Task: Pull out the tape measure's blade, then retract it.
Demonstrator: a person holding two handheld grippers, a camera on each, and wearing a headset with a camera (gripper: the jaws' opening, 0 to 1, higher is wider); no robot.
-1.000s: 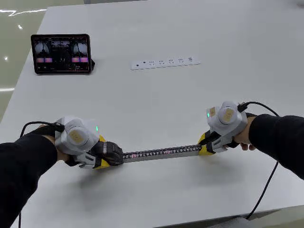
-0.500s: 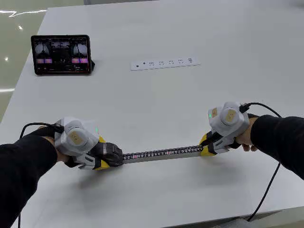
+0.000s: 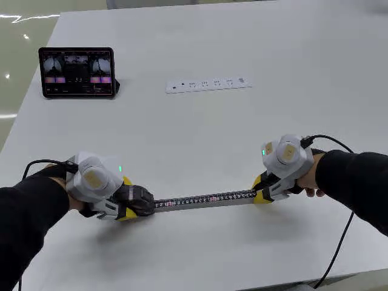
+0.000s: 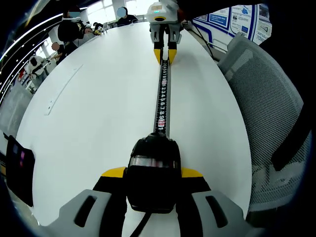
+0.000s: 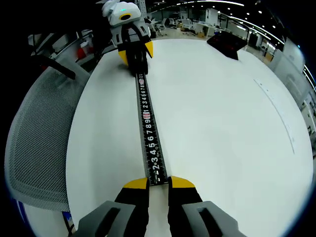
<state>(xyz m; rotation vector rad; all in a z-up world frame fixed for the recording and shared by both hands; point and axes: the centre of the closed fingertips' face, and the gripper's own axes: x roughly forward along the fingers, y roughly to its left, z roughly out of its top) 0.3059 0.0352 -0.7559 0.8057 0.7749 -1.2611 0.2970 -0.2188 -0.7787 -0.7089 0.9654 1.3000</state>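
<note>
1. At the left gripper (image 3: 128, 197): closed firmly around the black tape measure case (image 4: 152, 170), with yellow tips on either side, low on the white table (image 3: 212, 133). Hold that clamp steady and keep the case's mouth aimed straight down the line, with no twisting.
2. Along the blade (image 3: 203, 199): drawn out between the two grippers, flat and straight just over the table, numbers up. Judged to be at or near the end of the pull, with retraction to come. Keep light tension to avoid sag or a kink.
3. At the right gripper (image 5: 158, 183): narrowed to a pinch on the blade's free end. For the return, bring this end back toward the case along the same line, slowly, without letting go early. Otherwise, likely a snap-back and a whipping tip.
</note>
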